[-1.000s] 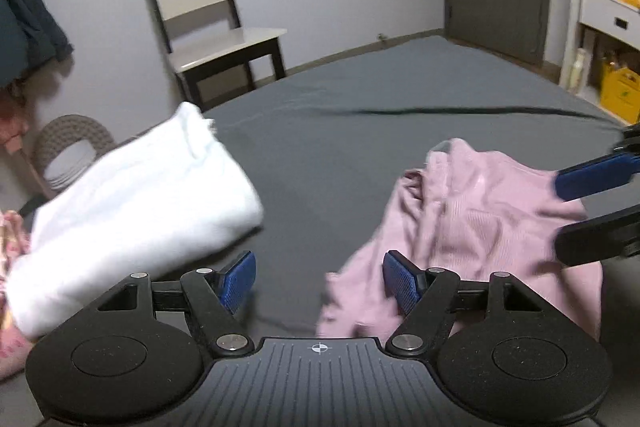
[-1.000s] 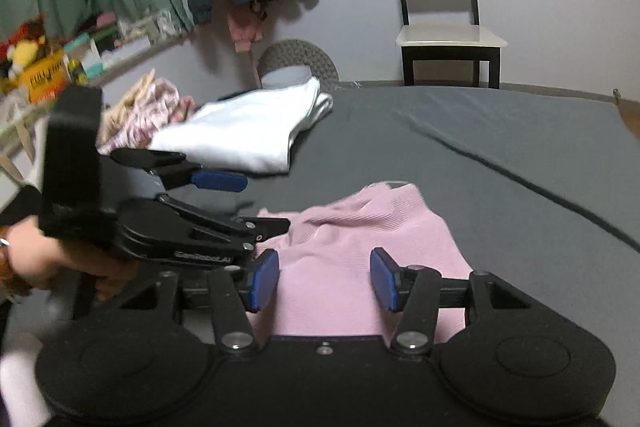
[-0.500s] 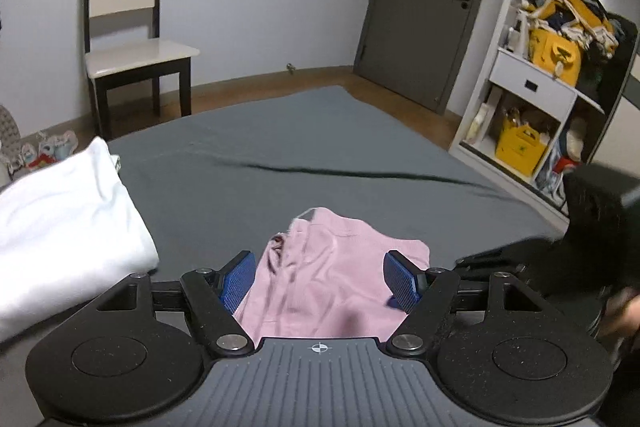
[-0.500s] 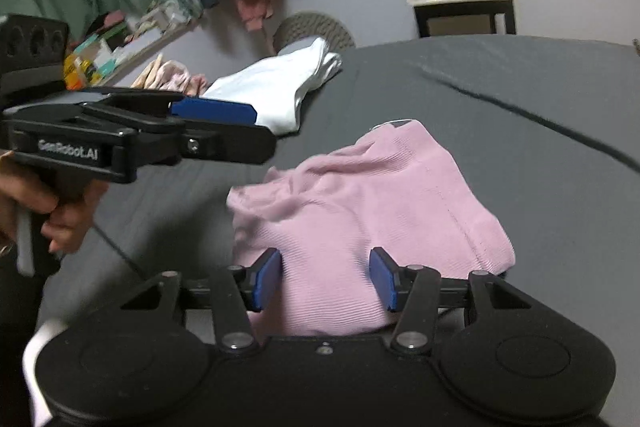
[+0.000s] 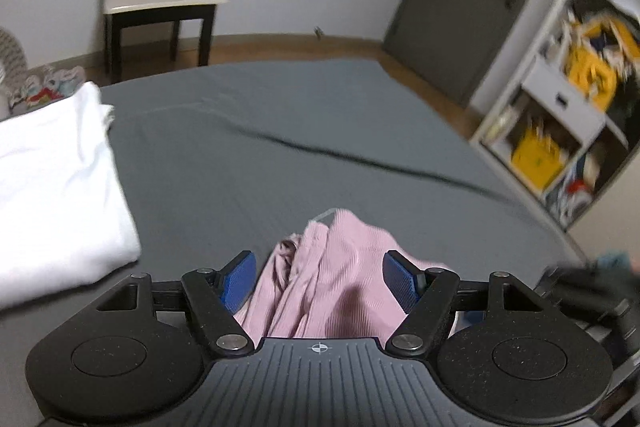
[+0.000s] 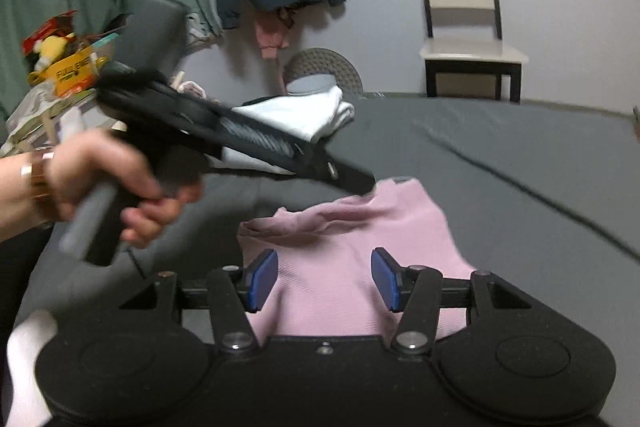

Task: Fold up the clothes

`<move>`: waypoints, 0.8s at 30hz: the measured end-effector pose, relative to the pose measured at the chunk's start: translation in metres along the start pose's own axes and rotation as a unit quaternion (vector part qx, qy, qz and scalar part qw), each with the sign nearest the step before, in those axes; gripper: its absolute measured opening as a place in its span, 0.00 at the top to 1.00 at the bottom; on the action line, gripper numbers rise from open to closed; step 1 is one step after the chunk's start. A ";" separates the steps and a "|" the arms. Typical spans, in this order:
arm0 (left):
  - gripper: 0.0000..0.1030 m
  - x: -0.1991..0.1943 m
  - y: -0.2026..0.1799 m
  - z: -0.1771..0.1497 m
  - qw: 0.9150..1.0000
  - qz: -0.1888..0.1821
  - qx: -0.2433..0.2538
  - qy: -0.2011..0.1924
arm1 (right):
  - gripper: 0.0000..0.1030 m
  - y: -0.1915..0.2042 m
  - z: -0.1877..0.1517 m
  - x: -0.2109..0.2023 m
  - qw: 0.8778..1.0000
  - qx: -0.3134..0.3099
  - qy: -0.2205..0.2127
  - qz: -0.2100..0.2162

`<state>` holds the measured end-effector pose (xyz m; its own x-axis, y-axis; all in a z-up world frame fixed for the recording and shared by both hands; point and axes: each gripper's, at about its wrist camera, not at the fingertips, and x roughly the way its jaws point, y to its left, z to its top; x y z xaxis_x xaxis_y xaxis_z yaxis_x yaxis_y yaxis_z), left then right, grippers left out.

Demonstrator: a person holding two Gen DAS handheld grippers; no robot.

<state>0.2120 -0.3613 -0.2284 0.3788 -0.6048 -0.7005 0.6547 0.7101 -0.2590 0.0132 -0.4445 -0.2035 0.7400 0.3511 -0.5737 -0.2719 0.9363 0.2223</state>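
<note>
Ribbed pink garment (image 6: 360,247) crumpled on smooth grey sheet (image 5: 260,155).

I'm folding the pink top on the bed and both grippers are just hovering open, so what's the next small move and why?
Probably lower the left gripper and close it on the bunched edge of the pink top. That edge is crumpled between its open jaws, the right gripper is open over the smoother part, and neither holds cloth, so pinching the bunched side first would let you pull it flat on the grey bed.
</note>
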 end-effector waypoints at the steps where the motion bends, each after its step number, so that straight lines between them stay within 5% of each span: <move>1: 0.40 0.004 -0.004 -0.002 1.000 0.007 0.013 0.003 | 0.51 -0.004 0.000 -0.002 1.000 0.006 0.002 0.002; 2: 0.47 0.007 -0.006 -0.003 1.000 0.015 0.020 0.008 | 0.51 -0.008 0.000 -0.004 1.000 0.013 0.006 0.004; 4: 0.75 0.017 -0.005 -0.005 0.999 0.022 0.017 0.021 | 0.51 -0.015 0.000 -0.002 0.999 0.029 0.014 0.005; 7: 0.87 0.025 -0.001 -0.004 0.999 0.021 0.006 0.027 | 0.51 -0.016 0.001 0.006 0.999 0.028 0.030 0.008; 12: 0.89 0.031 0.006 0.000 0.999 0.047 -0.008 0.019 | 0.51 -0.011 -0.002 0.013 0.999 0.022 0.038 0.022; 19: 0.89 0.023 0.031 0.006 0.999 0.004 -0.043 0.029 | 0.48 -0.006 -0.015 0.027 0.997 0.018 0.064 0.035; 24: 0.89 -0.009 0.037 0.000 0.999 -0.011 -0.020 0.027 | 0.48 -0.008 -0.017 0.025 0.997 0.025 0.070 0.035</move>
<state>0.2335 -0.3298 -0.2318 0.3280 -0.5998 -0.7298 0.6347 0.7122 -0.3001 0.0234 -0.4428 -0.2325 0.6270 0.4164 -0.6584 -0.2867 0.9092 0.3019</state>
